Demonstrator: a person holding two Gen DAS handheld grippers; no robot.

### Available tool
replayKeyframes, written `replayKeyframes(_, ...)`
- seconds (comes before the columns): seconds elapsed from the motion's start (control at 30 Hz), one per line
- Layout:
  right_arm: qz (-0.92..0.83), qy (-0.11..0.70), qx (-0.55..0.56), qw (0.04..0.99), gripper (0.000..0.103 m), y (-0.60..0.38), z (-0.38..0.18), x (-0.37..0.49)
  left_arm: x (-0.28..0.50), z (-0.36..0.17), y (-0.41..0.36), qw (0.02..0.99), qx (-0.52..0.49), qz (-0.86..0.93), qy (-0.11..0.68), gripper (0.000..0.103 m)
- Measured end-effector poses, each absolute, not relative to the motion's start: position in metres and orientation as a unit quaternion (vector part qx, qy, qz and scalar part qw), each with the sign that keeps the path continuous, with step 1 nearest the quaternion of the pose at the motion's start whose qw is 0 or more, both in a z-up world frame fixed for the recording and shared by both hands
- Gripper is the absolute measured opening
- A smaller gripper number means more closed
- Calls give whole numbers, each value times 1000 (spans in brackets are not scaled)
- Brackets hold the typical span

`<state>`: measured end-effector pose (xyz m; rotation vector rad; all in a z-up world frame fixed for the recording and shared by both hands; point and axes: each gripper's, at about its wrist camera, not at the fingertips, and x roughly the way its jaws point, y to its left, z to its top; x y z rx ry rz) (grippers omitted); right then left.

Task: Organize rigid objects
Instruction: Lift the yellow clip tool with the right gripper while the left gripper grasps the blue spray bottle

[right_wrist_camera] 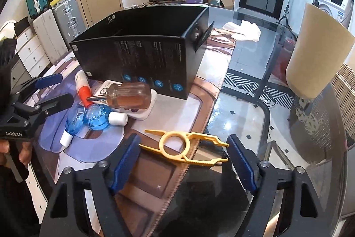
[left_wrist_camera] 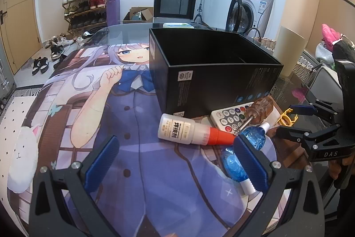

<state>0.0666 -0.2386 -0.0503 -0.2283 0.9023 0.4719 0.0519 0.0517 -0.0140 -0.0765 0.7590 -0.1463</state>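
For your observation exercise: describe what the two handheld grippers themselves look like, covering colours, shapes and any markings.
Both are black angular frames with silver bolts and ribbed blue finger pads. The left gripper carries white "GenRobot.AI" lettering; the right gripper reads "DAS". A dark sleeve shows behind the right one.

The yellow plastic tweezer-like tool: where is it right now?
In the right wrist view, the yellow plastic tool lies flat at the mat's edge between the open right gripper fingers, untouched.
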Motion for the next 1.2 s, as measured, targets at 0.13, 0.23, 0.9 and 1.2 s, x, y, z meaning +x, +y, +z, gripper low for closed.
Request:
replayKeyframes(0.13, 229, 430, -109, 866, 80, -239, -50, 67, 52, -14, 53, 926, -37, -73, 369, 103)
replayKeyframes(0.23, 235, 429, -104, 866, 80, -240, -49, 66, 51, -13, 53, 925, -39, -78, 369, 103)
replayKeyframes(0.9, 265, 397, -102, 873, 80, -245, -35, 50, 36, -23, 23, 901, 21, -95, 422, 103)
replayKeyframes(1.2, 266, 393, -101, 874, 80, -244, -33, 50, 31, -24, 57, 905, -12, -41, 423, 103)
